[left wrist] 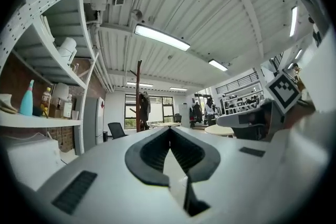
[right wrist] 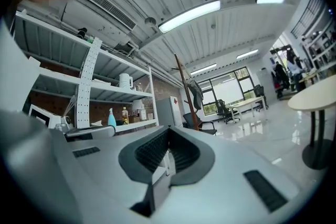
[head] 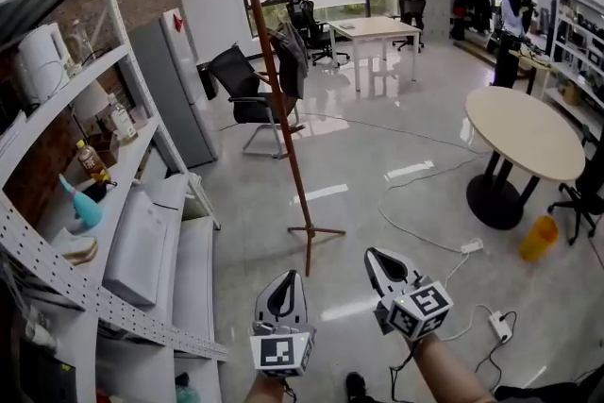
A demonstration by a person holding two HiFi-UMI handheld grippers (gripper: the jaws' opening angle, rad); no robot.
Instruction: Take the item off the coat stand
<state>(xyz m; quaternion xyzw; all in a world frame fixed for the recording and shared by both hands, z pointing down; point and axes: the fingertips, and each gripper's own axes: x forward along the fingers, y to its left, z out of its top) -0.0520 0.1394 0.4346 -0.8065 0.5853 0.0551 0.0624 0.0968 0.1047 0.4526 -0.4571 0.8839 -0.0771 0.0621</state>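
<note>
Far ahead, a dark jacket (head: 291, 61) hangs on the coat stand (head: 287, 156). The left gripper (head: 286, 279) and right gripper (head: 374, 254) hover low, well apart from it, jaws pressed together, empty.

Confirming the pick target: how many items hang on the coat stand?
1: a dark garment hanging right of the coat stand pole, upper half. The other pegs look bare; nothing seems hidden.

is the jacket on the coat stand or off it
On it: the dark jacket hangs draped against the pole, partway up the upright coat stand.
</note>
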